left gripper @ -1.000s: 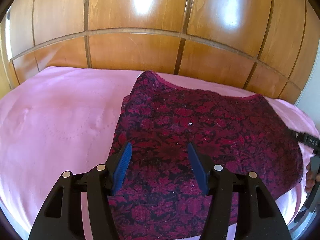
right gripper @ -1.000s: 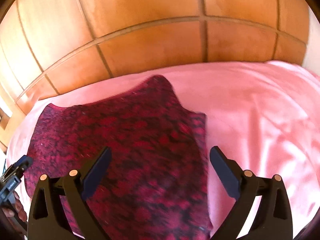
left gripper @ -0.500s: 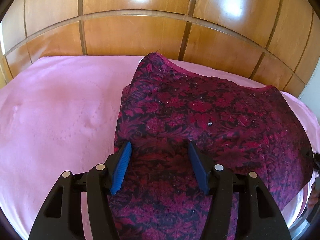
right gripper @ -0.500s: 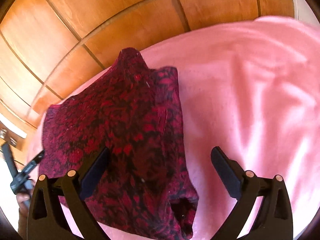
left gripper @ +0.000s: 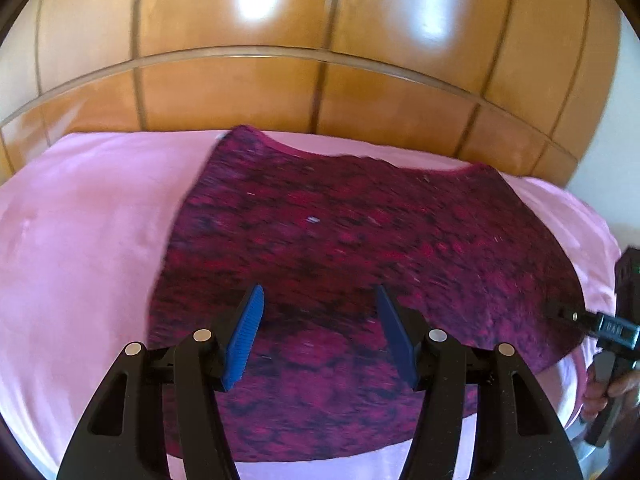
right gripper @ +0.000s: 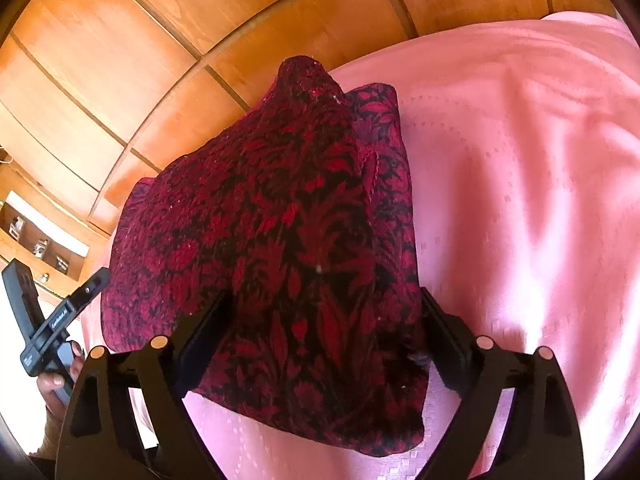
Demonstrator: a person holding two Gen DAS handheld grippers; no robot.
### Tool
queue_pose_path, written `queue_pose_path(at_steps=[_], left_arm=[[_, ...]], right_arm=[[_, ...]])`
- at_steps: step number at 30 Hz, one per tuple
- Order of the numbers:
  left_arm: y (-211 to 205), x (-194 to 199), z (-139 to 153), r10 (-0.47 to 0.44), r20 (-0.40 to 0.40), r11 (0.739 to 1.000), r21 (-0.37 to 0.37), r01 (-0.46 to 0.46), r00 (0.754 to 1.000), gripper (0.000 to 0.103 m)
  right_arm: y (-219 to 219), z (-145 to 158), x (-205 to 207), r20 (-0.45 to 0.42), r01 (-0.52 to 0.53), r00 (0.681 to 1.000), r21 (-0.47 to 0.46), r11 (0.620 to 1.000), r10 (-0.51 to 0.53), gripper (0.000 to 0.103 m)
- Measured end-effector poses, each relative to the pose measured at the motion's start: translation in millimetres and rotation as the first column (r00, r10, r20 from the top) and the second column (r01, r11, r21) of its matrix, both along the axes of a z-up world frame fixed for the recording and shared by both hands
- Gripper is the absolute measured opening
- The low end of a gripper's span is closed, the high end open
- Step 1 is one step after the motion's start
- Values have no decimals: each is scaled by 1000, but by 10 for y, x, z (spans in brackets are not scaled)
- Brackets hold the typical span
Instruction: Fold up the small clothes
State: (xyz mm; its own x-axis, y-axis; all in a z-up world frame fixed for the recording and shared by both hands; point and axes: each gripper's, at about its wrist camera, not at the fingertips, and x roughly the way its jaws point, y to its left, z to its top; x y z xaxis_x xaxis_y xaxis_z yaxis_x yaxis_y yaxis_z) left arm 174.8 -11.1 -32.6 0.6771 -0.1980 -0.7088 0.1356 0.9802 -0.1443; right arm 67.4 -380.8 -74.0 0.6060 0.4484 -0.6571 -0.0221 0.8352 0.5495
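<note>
My right tool (right gripper: 324, 316) is closing, its jaws straddling a raised fold of the dark red floral cloth garment (right gripper: 280, 220) on the pink bedsheet (right gripper: 520, 200). My left tool (left gripper: 316, 320) hovers half-open above it, holding nothing.

Pink sheet (left gripper: 80, 240) — wooden panelling (left gripper: 240, 92)

Bright glare; motion blur; fisheye curvature

A dark red and black floral-patterned garment (right gripper: 280, 240) is spread flat on the pink sheet, one side folded over; its near edge is raised between the closing right jaws and lies beneath the left jaws
</note>
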Motion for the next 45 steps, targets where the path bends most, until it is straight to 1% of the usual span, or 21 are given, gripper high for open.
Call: queue_pose_path(at_steps=[1,3,5,8,9,11,13,16,18,20,21,22,23,26,29,33,36,40,42,43,45], left_arm=[[-49,5,-29,-4,-4,1000,14,4,1000,58],[-104,21,-65,-6,-14,1000,17,6,1000,58],[-117,50,-96,-7,-20,1000,25,8,1000,58],[-81,72,-135,-8,-30,1000,16,8,1000,58],[-81,80,-146,-8,-31,1000,15,8,999,58],[-78,93,-164,-7,-32,1000,16,7,999,58],[-68,97,-172,-6,-32,1000,12,6,999,58],[-77,127,-189,-6,-37,1000,6,6,999,58],[-80,137,-198,-6,-37,1000,2,6,999,58],[-75,139,-205,-6,-38,1000,-7,6,999,58],[-66,145,-212,-6,-39,1000,-13,5,999,58],[-47,152,-222,-6,-42,1000,-26,5,999,58],[-36,162,-232,-6,-45,999,-37,4,999,58],[21,174,-237,-11,-55,997,-80,6,998,58],[85,172,-226,-19,-61,991,-135,10,998,56],[244,170,-240,-22,-69,973,-231,6,997,45],[335,176,-266,-20,-76,959,-282,-3,997,37],[396,175,-272,-24,-74,950,-312,0,997,36],[482,140,-246,-28,-68,936,-353,2,997,36],[555,117,-226,-30,-64,922,-387,3,998,36],[830,80,-208,-26,-68,868,-496,-11,997,36]], right_arm=[[-4,5,27,-3,-1,1000,-4,1000,1,88],[26,38,42,-8,-1,1000,-17,1000,1,81],[61,102,24,-5,-14,1000,-24,1000,14,67],[106,134,-12,0,-24,1000,-35,999,24,65],[106,107,-3,-4,-26,1000,-27,999,25,65],[97,17,21,-21,-35,999,14,999,35,80],[128,-34,38,-8,-53,999,27,998,53,88],[211,-15,62,-3,-71,997,-17,997,71,92],[223,-1,68,-9,-69,998,-32,997,69,87],[240,42,57,-19,-72,997,-55,996,71,71],[252,64,61,-22,-70,997,-48,996,69,66],[263,101,45,-23,-69,997,-37,997,69,57],[277,145,27,-19,-68,998,-38,997,68,53],[347,314,-14,6,-56,998,-29,998,57,45],[417,493,-22,37,-52,998,-9,999,52,41],[613,821,-6,111,-89,990,8,996,87,39],[927,1116,33,181,-147,973,10,989,143,38],[1432,1351,93,243,-236,942,-10,972,232,38],[1745,1417,139,258,-281,924,-38,959,281,37],[1856,1425,142,263,-299,916,-60,952,304,37],[2114,1422,146,268,-333,897,-116,936,353,37]])
